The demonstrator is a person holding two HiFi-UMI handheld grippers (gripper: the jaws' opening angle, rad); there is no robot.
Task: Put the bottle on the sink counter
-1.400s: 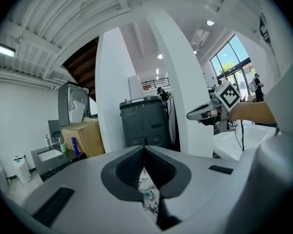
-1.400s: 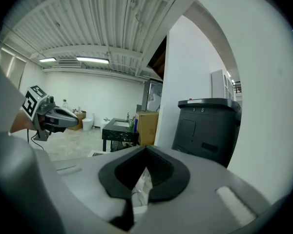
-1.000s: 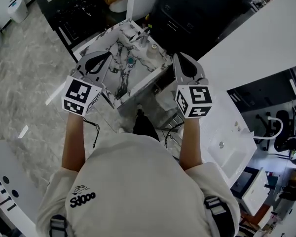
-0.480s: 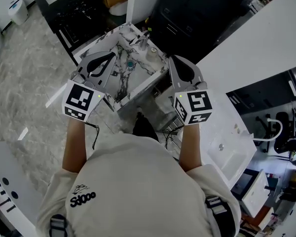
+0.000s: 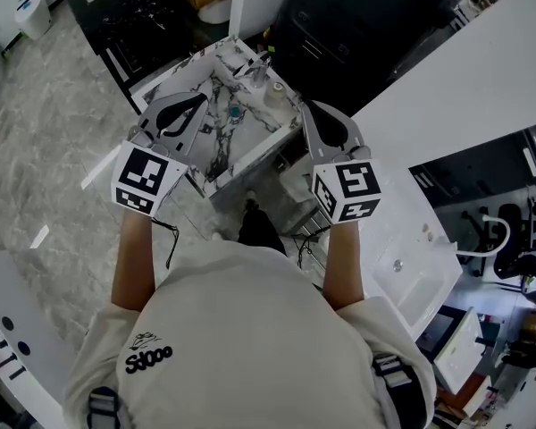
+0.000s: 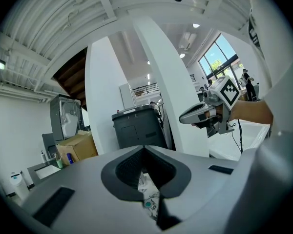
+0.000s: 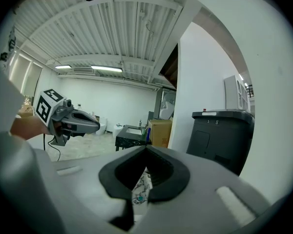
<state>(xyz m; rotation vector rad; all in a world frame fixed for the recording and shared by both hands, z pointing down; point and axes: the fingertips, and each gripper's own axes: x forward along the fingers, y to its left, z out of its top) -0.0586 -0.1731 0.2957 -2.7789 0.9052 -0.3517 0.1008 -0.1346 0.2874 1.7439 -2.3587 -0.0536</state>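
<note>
The bottle (image 5: 275, 96) is showing only in the head view, as a small pale thing standing on the marbled tabletop (image 5: 228, 150) of the sink unit, at the right-hand rim of the basin (image 5: 223, 119) and just beside the faucet (image 5: 257, 68); it is too small for more to be made out. A teal drain (image 5: 237, 111) is sitting in the middle of the basin. Neither gripper is touching the bottle. The left gripper (image 5: 199, 99) is hanging above the tabletop's left side and the right gripper (image 5: 309, 105) above its right front corner, both pointing away from the person and well apart from each other. In its own view the left gripper's fingers (image 6: 136, 155) are lying pressed together with nothing pinched between them, and a strip of marbled basin and the teal drain is peeping through the slit under them. The right gripper's fingers (image 7: 158, 157) are likewise closed together and empty, with the same strip of basin below. Each gripper view is also catching the other gripper off to the side, held in the person's hand. Beyond the sink unit a white pillar (image 5: 250, 3) is standing beside a dark grey bin (image 6: 139, 128), with a cardboard box (image 6: 78, 147) to its left and a grey marbled floor (image 5: 36, 150) spreading around.
</note>
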